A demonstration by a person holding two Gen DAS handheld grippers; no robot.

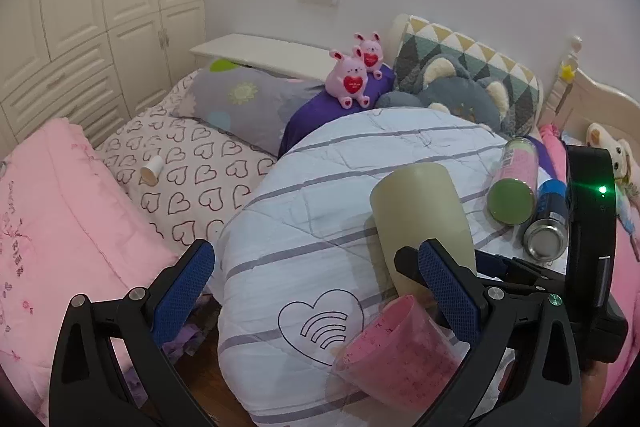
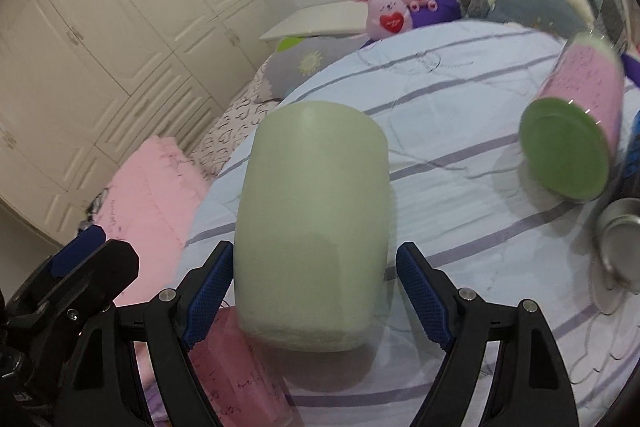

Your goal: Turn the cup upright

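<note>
- My right tongs (image 2: 314,291) are spread wide around the pale green cup (image 2: 312,227), pads on each side of it, and I can't tell if they touch it.
- My left tongs (image 1: 316,291) are released too, nothing between the fingers, just beside the cup (image 1: 420,223).
- The cup sits upside down on the striped quilt (image 1: 304,211).
- A pink clear cup (image 1: 400,359) lies on its side right below it.
- Off to the right there's a green-lidded bottle (image 2: 568,143) and a metal can (image 1: 548,227), both lying down.

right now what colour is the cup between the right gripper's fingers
Pale green, matte cup; it shows best in the right wrist view.
</note>
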